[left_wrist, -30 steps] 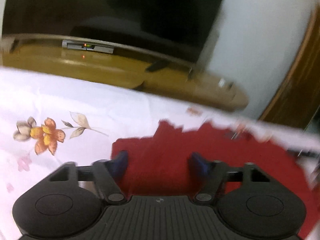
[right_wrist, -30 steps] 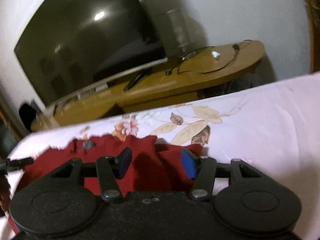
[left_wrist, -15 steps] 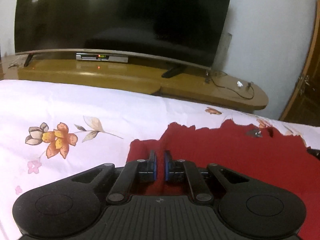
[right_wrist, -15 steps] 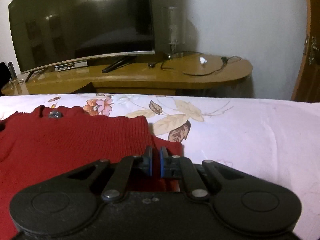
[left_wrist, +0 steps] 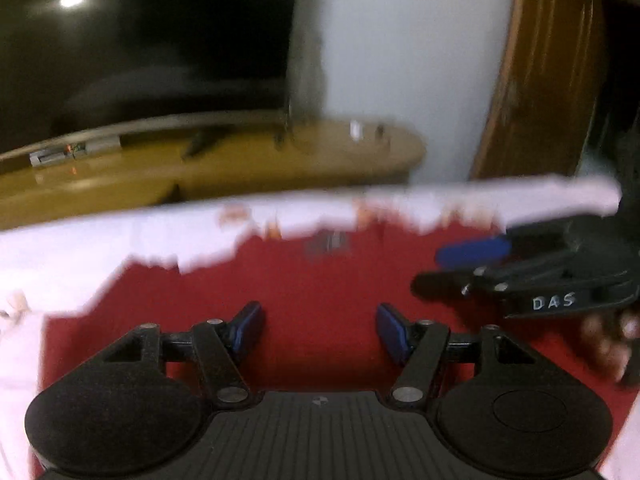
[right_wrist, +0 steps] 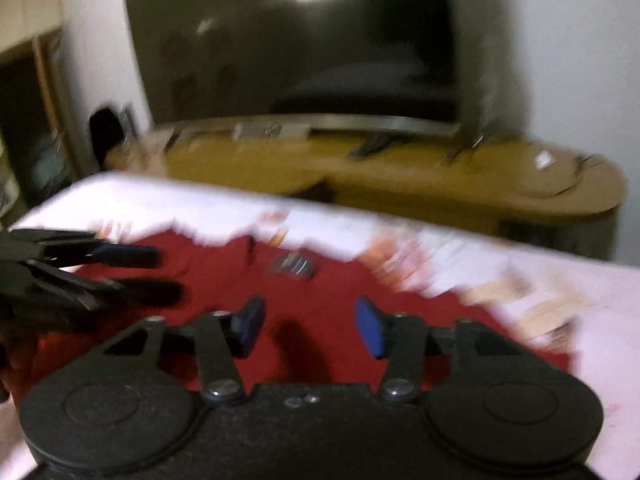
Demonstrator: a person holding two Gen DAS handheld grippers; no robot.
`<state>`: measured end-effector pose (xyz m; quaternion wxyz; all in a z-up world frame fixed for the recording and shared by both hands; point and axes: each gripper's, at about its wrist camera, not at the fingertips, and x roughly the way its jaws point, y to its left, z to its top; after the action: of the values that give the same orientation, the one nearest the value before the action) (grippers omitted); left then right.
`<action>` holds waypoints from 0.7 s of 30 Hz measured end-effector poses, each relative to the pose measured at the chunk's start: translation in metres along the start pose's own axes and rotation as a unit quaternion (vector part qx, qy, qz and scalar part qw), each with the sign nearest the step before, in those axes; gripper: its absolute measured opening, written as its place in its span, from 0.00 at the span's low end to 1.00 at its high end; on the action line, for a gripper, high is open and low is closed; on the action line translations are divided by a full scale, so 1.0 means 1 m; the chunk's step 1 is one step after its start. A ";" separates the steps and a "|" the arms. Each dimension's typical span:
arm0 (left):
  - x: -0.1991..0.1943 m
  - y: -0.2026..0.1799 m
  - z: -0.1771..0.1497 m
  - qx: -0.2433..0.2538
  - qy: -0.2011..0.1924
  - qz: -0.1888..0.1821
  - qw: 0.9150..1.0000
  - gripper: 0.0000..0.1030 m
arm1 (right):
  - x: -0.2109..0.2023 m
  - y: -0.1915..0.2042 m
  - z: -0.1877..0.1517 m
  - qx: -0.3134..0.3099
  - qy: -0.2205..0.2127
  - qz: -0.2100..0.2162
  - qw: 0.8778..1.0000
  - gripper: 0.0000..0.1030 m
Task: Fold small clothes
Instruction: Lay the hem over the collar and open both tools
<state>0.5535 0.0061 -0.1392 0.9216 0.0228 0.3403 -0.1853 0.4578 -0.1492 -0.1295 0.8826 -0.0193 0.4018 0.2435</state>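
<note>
A floral bedsheet (left_wrist: 80, 240) covers the bed. The red knit garment (left_wrist: 320, 280) lies flat on it, beneath both grippers. Left gripper (left_wrist: 320, 330): jaws have just been opening, fingers apart, nothing between them. Right gripper (right_wrist: 310, 326): likewise apart, empty.

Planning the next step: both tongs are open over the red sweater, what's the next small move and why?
Probably lower both tongs onto the nearest edge of the red sweater and close. The left tongs and right tongs have just been opening, nothing sits between their pads, and the sweater lies spread on the flowered sheet.
</note>
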 end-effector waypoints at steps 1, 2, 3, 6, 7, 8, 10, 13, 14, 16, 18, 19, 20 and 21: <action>-0.001 0.005 -0.006 0.004 -0.009 -0.004 1.000 0.68 | 0.007 0.002 -0.005 -0.017 0.014 -0.004 1.000 0.45; -0.006 0.018 -0.010 -0.007 -0.015 -0.010 1.000 0.69 | 0.007 -0.001 -0.011 -0.041 0.015 -0.013 0.999 0.48; -0.010 0.030 -0.011 -0.016 -0.015 -0.004 1.000 0.70 | 0.002 -0.010 -0.014 -0.047 0.012 -0.023 0.999 0.50; -0.030 0.071 -0.022 -0.028 -0.021 0.034 0.999 0.70 | -0.027 -0.059 -0.023 -0.026 0.009 -0.074 0.997 0.41; -0.033 0.080 -0.025 -0.043 -0.021 0.032 0.998 0.70 | -0.037 -0.075 -0.028 -0.021 0.009 -0.095 0.995 0.43; -0.032 0.087 -0.024 -0.052 -0.017 0.041 0.998 0.70 | -0.046 -0.092 -0.034 -0.007 0.011 -0.099 0.995 0.49; -0.026 0.084 -0.019 -0.041 -0.012 0.051 0.998 0.70 | -0.052 -0.112 -0.036 0.039 0.019 -0.091 0.995 0.64; -0.042 0.057 -0.009 -0.033 -0.029 0.053 0.998 0.70 | -0.061 -0.100 -0.025 0.041 0.002 -0.112 0.993 0.50; -0.057 0.047 -0.008 -0.027 -0.048 0.038 0.998 0.70 | -0.068 -0.091 -0.022 0.039 -0.014 -0.110 0.993 0.45; -0.067 0.019 -0.009 -0.019 -0.059 0.024 0.998 0.70 | -0.082 -0.066 -0.019 0.027 -0.040 -0.076 0.996 0.47; -0.063 -0.008 -0.012 -0.026 -0.054 0.008 0.998 0.70 | -0.079 -0.029 -0.018 -0.010 -0.036 -0.043 0.998 0.45; -0.060 -0.020 -0.016 -0.017 -0.045 0.006 0.999 0.70 | -0.074 -0.015 -0.020 -0.025 -0.031 -0.033 0.999 0.46; -0.055 -0.032 -0.021 -0.002 -0.035 0.018 0.999 0.70 | -0.067 0.001 -0.024 -0.036 -0.021 -0.025 0.999 0.46; -0.050 -0.038 -0.026 0.004 -0.021 0.033 0.999 0.70 | -0.060 0.012 -0.027 -0.045 -0.010 -0.023 0.999 0.46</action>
<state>0.4890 -0.0088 -0.1240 0.9342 0.0339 0.3187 -0.1570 0.3998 -0.1702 -0.1026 0.8902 -0.0654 0.3808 0.2413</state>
